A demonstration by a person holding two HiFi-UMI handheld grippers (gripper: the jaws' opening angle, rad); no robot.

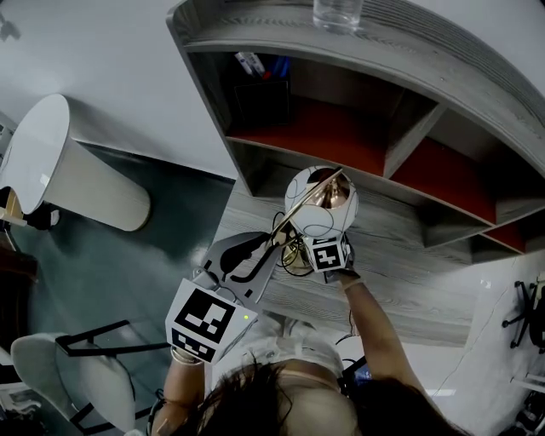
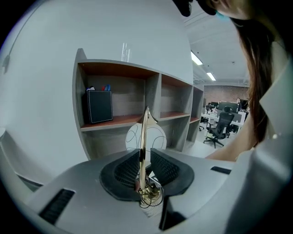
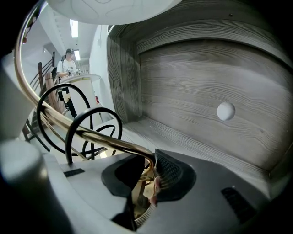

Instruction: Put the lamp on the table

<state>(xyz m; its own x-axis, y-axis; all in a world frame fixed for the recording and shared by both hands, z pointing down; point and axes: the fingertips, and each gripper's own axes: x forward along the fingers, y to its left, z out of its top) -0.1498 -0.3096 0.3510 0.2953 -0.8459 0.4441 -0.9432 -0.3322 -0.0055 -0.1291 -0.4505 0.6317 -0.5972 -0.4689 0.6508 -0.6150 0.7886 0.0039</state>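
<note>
Ribbed black pads (image 2: pixel 126 171) of your left gripper (image 2: pixel 143 170) are pressed in on the slim, brass-coloured stem (image 2: pixel 143 137) of the lamp (image 1: pixel 321 203), with nothing but that thin rod between them. Your right gripper (image 3: pixel 149 176) is clamped on the same polished tube where it bends sharply down between the jaws. Glossy black cord (image 3: pixel 94 109) stands in round loops beside the stem.

Past your left jaws the stem rises upright to a white globe shade (image 2: pixel 158 135) traced with thin dark curved lines. From the head view the globe shows a coppery sheen inside.

You hold the lamp over the grey, wood-grained table (image 1: pixel 400 255), just in front of the lowest recess of the curved shelf unit (image 1: pixel 400 136). You cannot tell whether its base touches the board.

The shelf unit has the same streaked grey grain, with reddish-brown shelf boards. A matte black box (image 2: pixel 100 106) sits in one upper compartment, and a clear glass (image 1: pixel 338 13) stands on top.
</note>
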